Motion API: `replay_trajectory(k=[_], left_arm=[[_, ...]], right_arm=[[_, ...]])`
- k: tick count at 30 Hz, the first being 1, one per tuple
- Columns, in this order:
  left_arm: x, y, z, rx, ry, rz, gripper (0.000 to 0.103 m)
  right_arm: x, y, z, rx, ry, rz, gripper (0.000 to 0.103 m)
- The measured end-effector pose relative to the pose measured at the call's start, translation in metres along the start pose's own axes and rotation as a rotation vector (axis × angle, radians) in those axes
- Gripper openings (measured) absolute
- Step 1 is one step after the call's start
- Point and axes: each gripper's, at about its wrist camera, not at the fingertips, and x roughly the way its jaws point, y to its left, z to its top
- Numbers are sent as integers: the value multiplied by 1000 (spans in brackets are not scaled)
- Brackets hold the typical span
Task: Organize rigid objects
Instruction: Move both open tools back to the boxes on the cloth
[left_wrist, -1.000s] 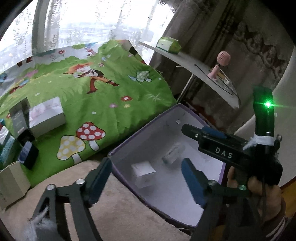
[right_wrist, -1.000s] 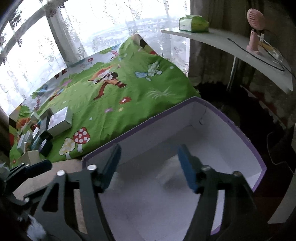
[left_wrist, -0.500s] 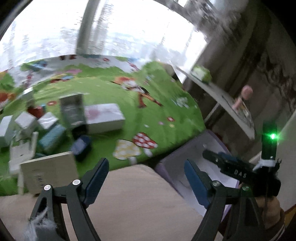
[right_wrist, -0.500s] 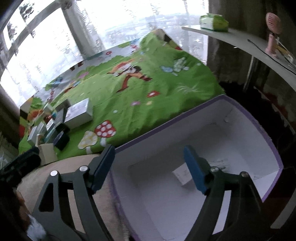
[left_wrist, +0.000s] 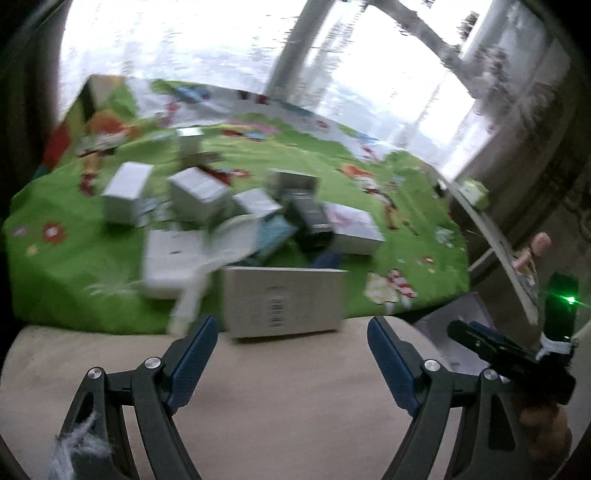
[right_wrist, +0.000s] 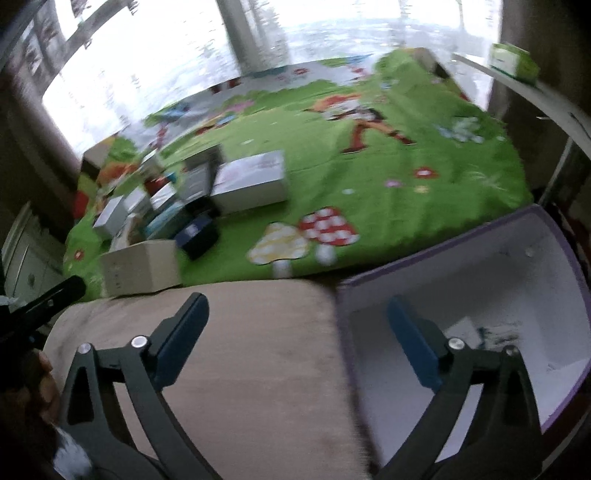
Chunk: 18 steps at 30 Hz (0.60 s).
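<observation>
Several small boxes lie in a heap on the green cartoon blanket (left_wrist: 55, 258); nearest me is a beige carton with a barcode (left_wrist: 282, 301), also seen as the beige carton (right_wrist: 142, 267). My left gripper (left_wrist: 291, 338) hangs open and empty over the beige cushion, just short of that carton. My right gripper (right_wrist: 295, 314) has its jaws opening, with nothing between them, straddling the cushion and the left wall of the white purple-rimmed box (right_wrist: 554, 236). That purple-rimmed box (left_wrist: 458, 317) shows behind the right gripper in the left wrist view. A small white item lies inside it.
A beige cushion (right_wrist: 240, 350) fills the foreground. A white box (right_wrist: 255, 181) and a dark blue case (right_wrist: 197, 234) lie in the heap. A shelf at the right carries a green tissue pack (right_wrist: 513, 61) and a pink fan (left_wrist: 535, 249). Bright windows stand behind.
Both grippers have swung left, away from the white box's inside and toward the heap of boxes. The right jaws have widened. The left view now faces the heap.
</observation>
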Motion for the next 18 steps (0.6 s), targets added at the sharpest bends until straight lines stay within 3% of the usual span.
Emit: replay_trajectory(k=[7,18], left_arm=[[-7,45,-1,-97,-6,78,84],[-14,78,-1,-157,-11,95,84]], right_arm=[[16,63,1,-114,36,57,102],[44,133,4,-210,70,31,102]])
